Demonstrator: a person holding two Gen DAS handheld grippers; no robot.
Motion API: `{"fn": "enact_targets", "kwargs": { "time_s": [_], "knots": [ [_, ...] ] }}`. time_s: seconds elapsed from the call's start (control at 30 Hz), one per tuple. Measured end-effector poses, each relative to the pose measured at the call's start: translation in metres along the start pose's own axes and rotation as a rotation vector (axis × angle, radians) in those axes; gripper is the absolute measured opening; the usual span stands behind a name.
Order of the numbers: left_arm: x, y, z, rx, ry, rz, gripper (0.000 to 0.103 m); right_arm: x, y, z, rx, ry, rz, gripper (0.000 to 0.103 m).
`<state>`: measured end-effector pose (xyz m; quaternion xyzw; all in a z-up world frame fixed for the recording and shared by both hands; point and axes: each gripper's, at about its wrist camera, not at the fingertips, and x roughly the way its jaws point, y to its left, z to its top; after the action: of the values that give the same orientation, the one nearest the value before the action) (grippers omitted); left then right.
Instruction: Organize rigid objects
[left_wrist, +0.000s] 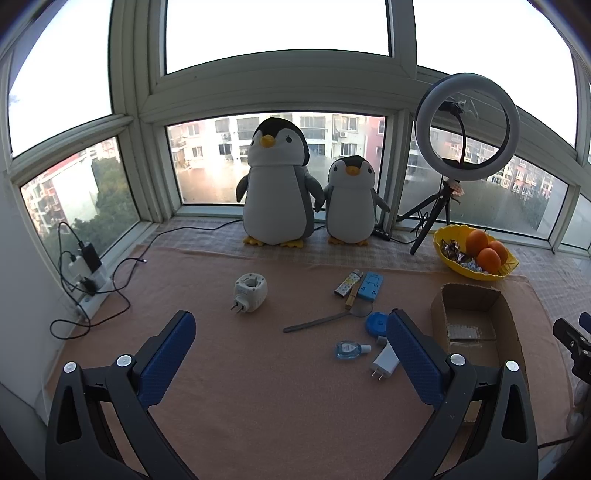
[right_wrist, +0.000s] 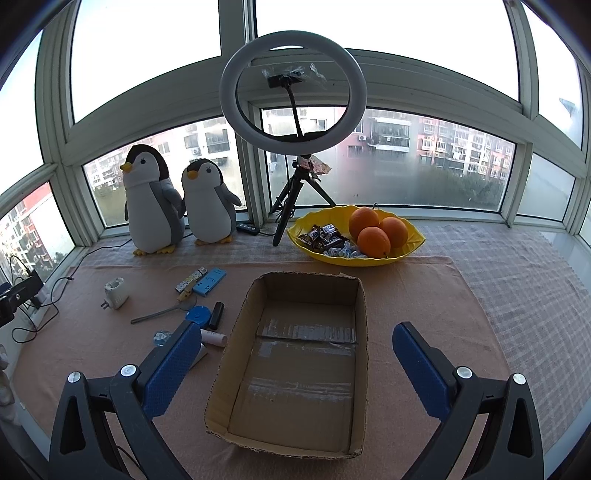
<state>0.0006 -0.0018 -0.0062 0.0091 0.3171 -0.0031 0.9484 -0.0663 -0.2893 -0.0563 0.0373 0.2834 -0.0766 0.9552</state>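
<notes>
Two plush penguins stand at the back against the window, the large penguin left of the small penguin, touching at the flippers; a ring light on a tripod rises in the upper middle of the right wrist view, and just below it to the right sits a yellow bowl with three oranges and a heap of wrapped sweets; cables and chargers lie at the left edge of the left wrist view.

The cardboard box fills the centre of the right wrist view, open-topped, with nothing inside but tape strips on its floor; it lies on the pink cloth that covers the desk.

The loose things lie left of the box, none in it: one white plug-in device well apart to the left; one patterned lighter beside one light-blue block; one long-handled small mirror; one blue round case; one small clear-blue bottle; one white charger; one black cylinder; one white tube, partly hidden.

The left gripper has its blue fingers spread wide, holding nothing; its right finger hides part of the charger and the case. The right gripper is likewise spread wide over the box, holding nothing; its left finger covers part of the bottle.
</notes>
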Motion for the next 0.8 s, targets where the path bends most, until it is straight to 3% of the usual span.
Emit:
{"fn": "enact_targets", "kwargs": {
  "time_s": [0.8],
  "knots": [
    [0.0093,0.0022,0.0003,-0.003,0.019,-0.002,0.103,0.006,-0.004,-0.0019,0.009,0.018,-0.003,0.102]
  ]
}}
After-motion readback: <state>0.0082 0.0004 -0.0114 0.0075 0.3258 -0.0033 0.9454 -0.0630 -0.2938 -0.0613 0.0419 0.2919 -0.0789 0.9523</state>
